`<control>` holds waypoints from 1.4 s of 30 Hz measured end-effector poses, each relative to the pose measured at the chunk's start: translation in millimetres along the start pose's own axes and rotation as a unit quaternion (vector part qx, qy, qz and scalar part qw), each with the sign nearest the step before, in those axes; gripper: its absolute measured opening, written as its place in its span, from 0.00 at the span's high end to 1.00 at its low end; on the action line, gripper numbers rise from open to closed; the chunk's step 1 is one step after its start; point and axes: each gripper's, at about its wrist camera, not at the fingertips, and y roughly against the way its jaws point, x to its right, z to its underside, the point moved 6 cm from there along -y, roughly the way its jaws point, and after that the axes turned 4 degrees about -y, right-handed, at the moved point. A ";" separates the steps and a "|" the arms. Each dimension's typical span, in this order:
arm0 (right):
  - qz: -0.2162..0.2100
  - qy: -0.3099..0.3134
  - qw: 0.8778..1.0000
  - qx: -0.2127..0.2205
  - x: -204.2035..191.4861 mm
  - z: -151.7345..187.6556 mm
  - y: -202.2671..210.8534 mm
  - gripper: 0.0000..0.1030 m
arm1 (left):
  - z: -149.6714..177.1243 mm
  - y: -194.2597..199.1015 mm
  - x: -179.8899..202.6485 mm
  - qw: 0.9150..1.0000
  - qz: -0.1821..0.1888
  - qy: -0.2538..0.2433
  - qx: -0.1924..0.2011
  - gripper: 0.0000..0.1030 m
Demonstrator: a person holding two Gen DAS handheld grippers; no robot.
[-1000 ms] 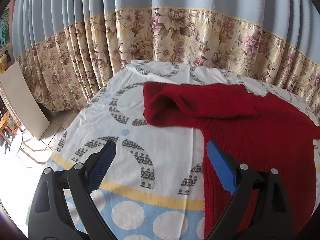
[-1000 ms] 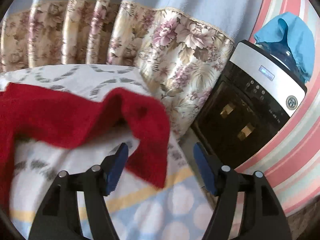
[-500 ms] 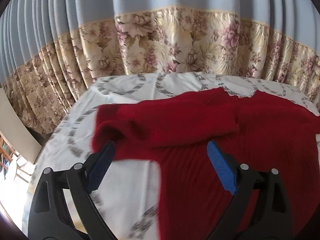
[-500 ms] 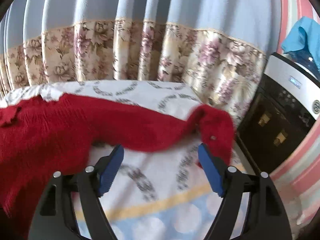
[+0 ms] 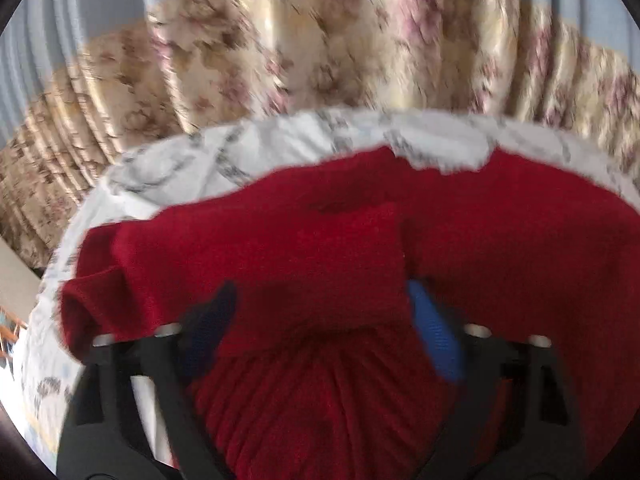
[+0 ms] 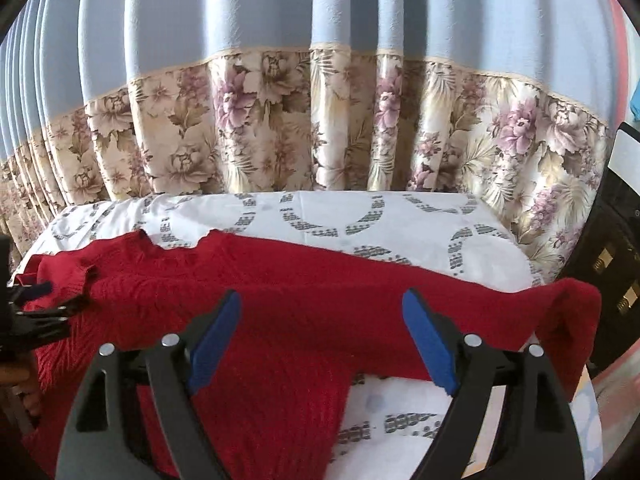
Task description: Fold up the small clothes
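Where the left gripper earlier hovered over bare tablecloth, it now sits over the red sweater — jaws closing, folded sleeve between them, contact unclear through blur. Right gripper — jaws wide and opening, empty, now above the sweater's spread sleeve.

You will find no writing, label, brand, number or sign that can be read in either wrist view. The grey arcs printed on the white patterned table cloth are made of small dark marks that might pass for lettering, but they are too small to tell. The black appliance with small gold fittings at the right edge of the right wrist view shows you no legible marking, and the left wrist view is blurred throughout.
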 end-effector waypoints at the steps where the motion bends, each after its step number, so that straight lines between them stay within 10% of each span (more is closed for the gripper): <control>1: -0.002 0.001 1.000 -0.003 -0.6 0.9 -0.3 0.19 | 0.7 -3.1 -2.7 1.000 -0.001 0.004 -0.009 0.56; 4: 0.002 0.004 1.000 -0.004 1.3 3.7 1.5 0.19 | -0.9 4.9 -21.1 1.000 -0.015 0.014 -0.002 0.86; 13: 0.026 -0.002 1.000 -0.001 33.0 6.0 14.6 0.19 | 1.2 48.2 -182.5 0.981 -0.177 0.078 0.016 0.86; 15: 0.031 -0.006 1.000 -0.005 41.0 9.9 16.5 0.19 | 11.7 45.0 -229.4 0.969 -0.230 0.093 -0.011 0.76; 18: 0.032 -0.006 0.999 -0.013 48.6 18.6 23.0 0.19 | 34.6 39.6 -275.2 0.955 -0.264 0.119 -0.058 0.18; 20: 0.025 -0.001 1.000 -0.019 51.2 29.0 33.5 0.19 | 49.6 55.4 -283.2 0.956 -0.262 0.128 -0.040 0.09; 32: -0.048 0.001 0.996 -0.069 27.8 169.4 139.2 0.19 | 186.3 214.0 -133.5 0.975 -0.158 0.115 0.105 0.06; 42: -0.079 0.003 0.993 -0.090 -6.6 228.8 160.0 0.20 | 251.2 230.4 -81.2 0.979 -0.092 0.162 0.087 0.06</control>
